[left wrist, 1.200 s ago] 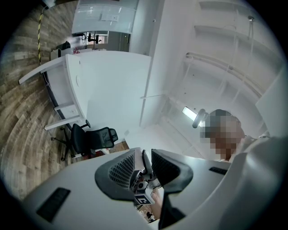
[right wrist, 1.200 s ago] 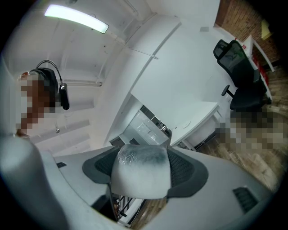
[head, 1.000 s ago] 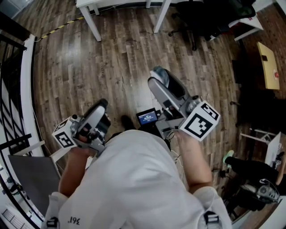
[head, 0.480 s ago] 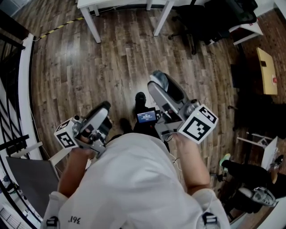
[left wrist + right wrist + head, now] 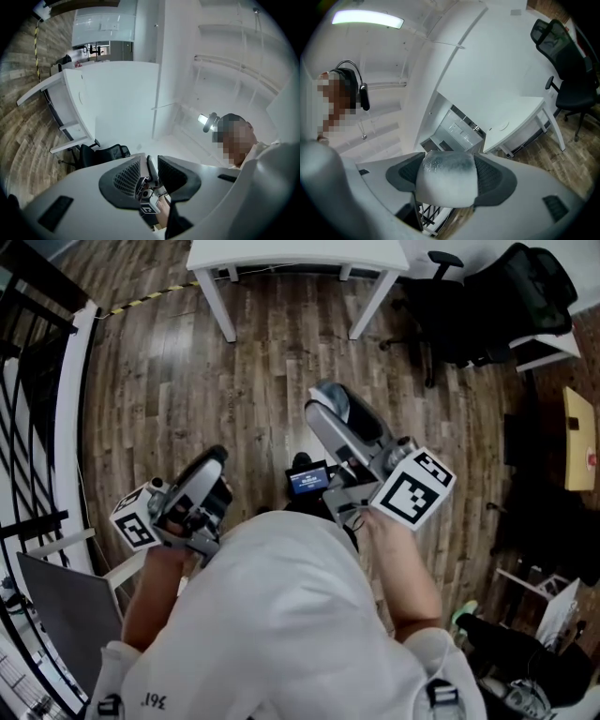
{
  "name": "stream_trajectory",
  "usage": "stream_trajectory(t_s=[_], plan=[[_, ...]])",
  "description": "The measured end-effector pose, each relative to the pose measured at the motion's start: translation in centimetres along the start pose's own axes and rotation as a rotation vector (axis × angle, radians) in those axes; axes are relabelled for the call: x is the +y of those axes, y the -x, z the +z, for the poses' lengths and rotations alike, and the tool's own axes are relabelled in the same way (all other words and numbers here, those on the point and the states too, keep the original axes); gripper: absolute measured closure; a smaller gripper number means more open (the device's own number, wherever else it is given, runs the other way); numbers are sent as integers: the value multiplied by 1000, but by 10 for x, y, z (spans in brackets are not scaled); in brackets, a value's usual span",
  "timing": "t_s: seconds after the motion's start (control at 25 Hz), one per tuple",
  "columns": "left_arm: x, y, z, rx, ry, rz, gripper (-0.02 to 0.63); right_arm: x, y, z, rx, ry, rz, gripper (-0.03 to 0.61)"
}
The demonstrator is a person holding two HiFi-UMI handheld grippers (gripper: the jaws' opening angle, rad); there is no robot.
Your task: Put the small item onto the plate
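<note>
Right gripper view shows the right gripper (image 5: pixel 447 187) clamped on the small item (image 5: pixel 446 176), a pale rounded lump held over the wooden floor (image 5: pixel 244 381). The left gripper (image 5: pixel 150 174) has its jaws slightly parted, with nothing between them.

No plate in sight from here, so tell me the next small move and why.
Probably step toward the white table, with the right gripper shut on the pale rounded item. No plate shows in any view, and the gripper hangs over wooden floor.
</note>
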State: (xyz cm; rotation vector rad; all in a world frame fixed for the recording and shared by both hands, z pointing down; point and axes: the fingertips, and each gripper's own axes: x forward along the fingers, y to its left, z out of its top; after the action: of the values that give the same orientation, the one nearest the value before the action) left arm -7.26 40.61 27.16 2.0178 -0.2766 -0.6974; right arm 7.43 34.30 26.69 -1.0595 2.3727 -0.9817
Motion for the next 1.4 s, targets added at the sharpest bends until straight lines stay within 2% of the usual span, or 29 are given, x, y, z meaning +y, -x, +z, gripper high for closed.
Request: stream_trajectory(t_s=[0.4,0.68,0.88,1.2,1.4], plan=[[45,-84,25,-20,-1,28,499,-72,-27,64,44,-11,11,258],[67,-122,31,-25,-1,23,499,-107,-34,85,52,-32,9,259],[78,-143,36,-25,-5,12,499,-123,-42,102,56,-10,24,258],[96,-141,57,-69,5,28,499,-141,-72,100,90,-41,25,259],[123,-139,95,-70,18,22,499,-150,-115,95,99,-47,16,259]])
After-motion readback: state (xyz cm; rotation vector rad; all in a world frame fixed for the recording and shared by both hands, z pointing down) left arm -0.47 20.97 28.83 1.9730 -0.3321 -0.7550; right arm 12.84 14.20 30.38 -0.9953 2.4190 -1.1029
